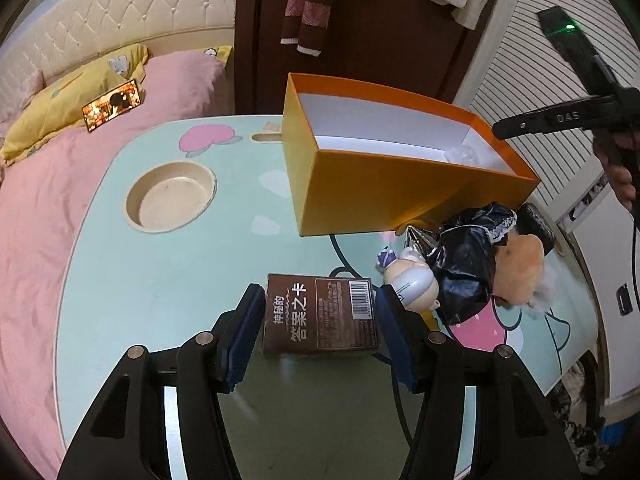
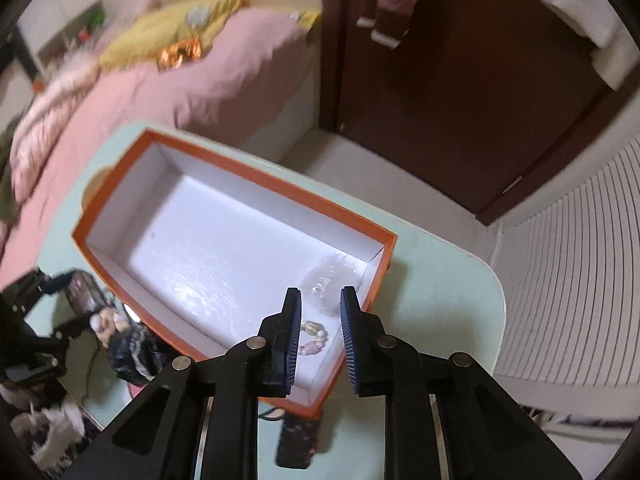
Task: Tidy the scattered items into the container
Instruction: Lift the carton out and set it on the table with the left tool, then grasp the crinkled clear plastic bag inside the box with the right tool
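With a bead bracelet (image 2: 314, 338) already inside the orange box (image 1: 384, 184), the left gripper (image 1: 316, 316) straddles the brown card pack (image 1: 320, 316) in front of the box, jaws apart, needing to close; the right gripper (image 2: 320, 320) hovers empty, its jaws also apart, over the box.

The box (image 1: 384, 188) is an open orange carton with a white interior, standing upright on the table. Inside, at one end, lie a clear crumpled wrapper (image 2: 328, 280) and a beaded bracelet (image 2: 314, 338), just beside each other; the rest of the floor is bare.

The card pack (image 1: 322, 316) is brown with white characters and a barcode, lying flat near the box. The figurine (image 1: 408, 276), small and pale, lies on its side just beside the pack. The doll (image 1: 492, 256), in glossy black dress with lace trim and orange plush head, lies touching the figurine, close to the box corner.
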